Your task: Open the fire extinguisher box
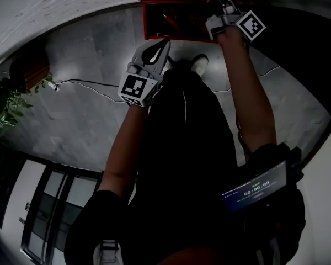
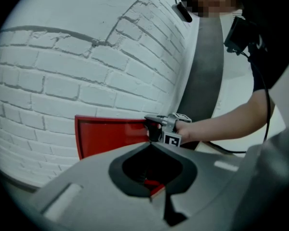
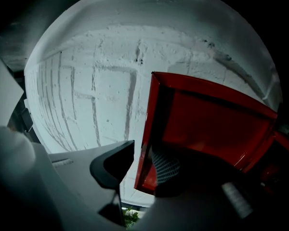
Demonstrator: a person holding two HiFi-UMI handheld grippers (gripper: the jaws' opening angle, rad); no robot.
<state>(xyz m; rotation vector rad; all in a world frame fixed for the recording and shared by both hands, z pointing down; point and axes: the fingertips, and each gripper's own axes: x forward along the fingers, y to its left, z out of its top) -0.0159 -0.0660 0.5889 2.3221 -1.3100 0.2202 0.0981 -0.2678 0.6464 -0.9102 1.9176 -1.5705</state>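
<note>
The red fire extinguisher box point(image 1: 171, 24) stands against the white wall at the top of the head view, its inside dark. Its red door point(image 3: 207, 124) is swung out, and I see its inner face and raised rim. My right gripper point(image 1: 220, 4) reaches to that door. In the right gripper view, the door's edge runs between the jaws of the right gripper point(image 3: 142, 160), with a strip of wall showing beside the left jaw. The left gripper point(image 1: 164, 44) hangs over the floor in front of the box, jaws together and empty. From the left gripper point(image 2: 151, 146) I see the door point(image 2: 113, 136) and the right gripper point(image 2: 154, 128).
A white brick wall point(image 2: 62, 71) backs the box. A thin cable point(image 1: 88, 84) runs across the grey floor. A potted plant point(image 1: 3, 109) stands at the left. The person's shoes point(image 1: 198, 64) are just before the box. A screen point(image 1: 254, 192) rides on the right forearm.
</note>
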